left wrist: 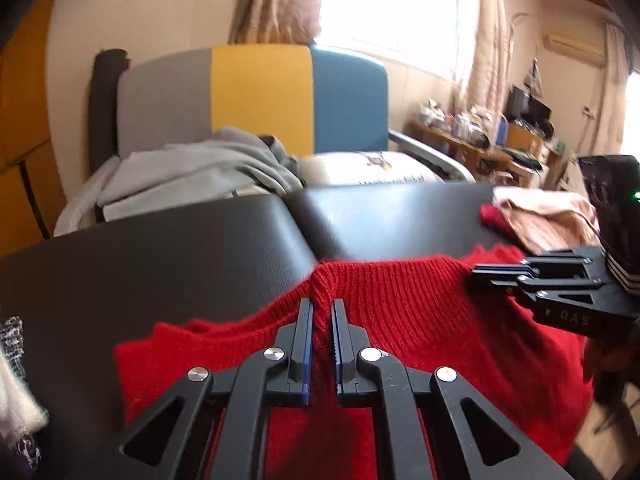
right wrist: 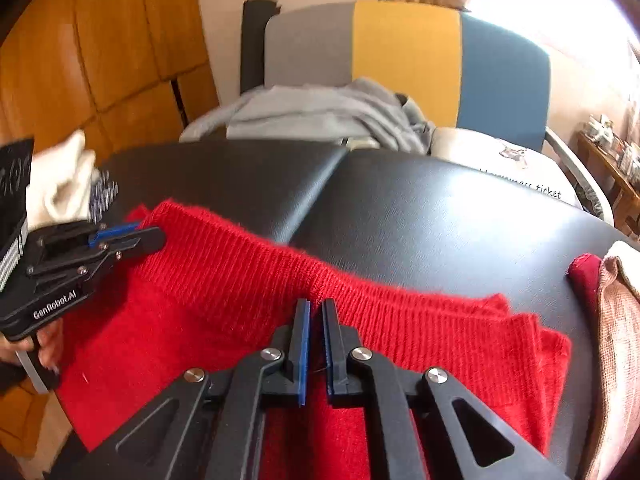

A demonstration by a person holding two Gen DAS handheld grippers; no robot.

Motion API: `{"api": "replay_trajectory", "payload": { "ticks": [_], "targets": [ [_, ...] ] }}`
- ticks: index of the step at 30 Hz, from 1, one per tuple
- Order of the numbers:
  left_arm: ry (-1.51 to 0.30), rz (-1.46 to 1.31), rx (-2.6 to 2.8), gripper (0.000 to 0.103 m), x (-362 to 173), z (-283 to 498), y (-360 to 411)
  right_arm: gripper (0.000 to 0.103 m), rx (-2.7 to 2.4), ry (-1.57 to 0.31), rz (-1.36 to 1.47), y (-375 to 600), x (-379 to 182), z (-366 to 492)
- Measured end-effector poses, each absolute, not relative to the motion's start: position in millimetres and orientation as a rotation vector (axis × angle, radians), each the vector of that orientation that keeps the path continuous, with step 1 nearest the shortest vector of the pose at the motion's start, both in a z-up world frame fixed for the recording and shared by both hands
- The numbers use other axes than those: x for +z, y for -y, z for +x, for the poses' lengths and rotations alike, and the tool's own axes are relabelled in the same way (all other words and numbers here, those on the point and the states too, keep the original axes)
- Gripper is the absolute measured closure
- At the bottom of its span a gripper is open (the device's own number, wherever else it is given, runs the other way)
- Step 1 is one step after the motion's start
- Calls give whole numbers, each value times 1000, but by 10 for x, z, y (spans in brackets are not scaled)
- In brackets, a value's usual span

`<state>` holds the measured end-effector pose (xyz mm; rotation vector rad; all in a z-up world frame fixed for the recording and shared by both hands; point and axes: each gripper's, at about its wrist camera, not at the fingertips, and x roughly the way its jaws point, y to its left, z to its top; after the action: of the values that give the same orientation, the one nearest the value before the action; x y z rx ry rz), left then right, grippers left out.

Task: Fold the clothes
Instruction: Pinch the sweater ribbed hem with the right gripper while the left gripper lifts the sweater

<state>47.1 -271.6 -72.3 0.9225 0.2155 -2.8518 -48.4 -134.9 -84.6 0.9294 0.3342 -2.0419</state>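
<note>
Sweater point(right wrist: 224, 304): red knit, spread flat on the black padded table point(right wrist: 420, 208), its ribbed hem toward 12 o'clock and its body running off the near table edge toward 6 o'clock.

Left to right in the right wrist view:

1. At 9 o'clock, the left gripper point(right wrist: 154, 236) is clenched on the left end of the ribbed hem. A white fluffy garment point(right wrist: 60, 184) lies just beyond it at the table's left edge.
2. At centre, toward 6 o'clock, the right gripper point(right wrist: 316, 312) is clenched on the same hem. The left wrist view shows a raised pinch of knit standing between the left gripper's pads; the right gripper's pinch is thinner and harder to see.
3. At 3 o'clock, a pink garment point(right wrist: 616, 320) lies on the table's right edge over a second red piece, near the sweater but not touching it.
4. At 12 o'clock, beyond the table, a chair point(right wrist: 404, 52) carries grey clothes point(right wrist: 320, 116).

Step in hand, as judged: both hem grasps are made; the fold itself has not begun.

Next move, as judged: lift both grasp points together, keep the hem taut and level between them, and carry it over the body. Uneven lift would skew the fold; the loose knit may slip from a shallow pinch.
</note>
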Motion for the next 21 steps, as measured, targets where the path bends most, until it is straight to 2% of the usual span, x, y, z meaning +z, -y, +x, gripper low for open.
{"api": "replay_trajectory", "payload": {
  "ticks": [4, 6, 12, 17, 21],
  "targets": [
    [-357, 1007, -2804, 93, -968, 293, 2848, 98, -2076, -297, 954, 1408, -959, -618],
    [-433, 1050, -2776, 89, -1099, 209, 2920, 98, -2102, -289, 977, 1433, -1111, -680],
    [-515, 1028, -2763, 86, -1086, 304, 2977, 95, -2099, -176, 985, 1360, -1246, -746],
    [-514, 938, -2705, 84, -945, 866, 3112, 95, -2036, -50, 1011, 1240, -1286, -858],
    [-617, 923, -2581, 77, -1017, 1660, 3490, 94, -2032, -38, 1012, 1221, -1282, -859]
  ]
}}
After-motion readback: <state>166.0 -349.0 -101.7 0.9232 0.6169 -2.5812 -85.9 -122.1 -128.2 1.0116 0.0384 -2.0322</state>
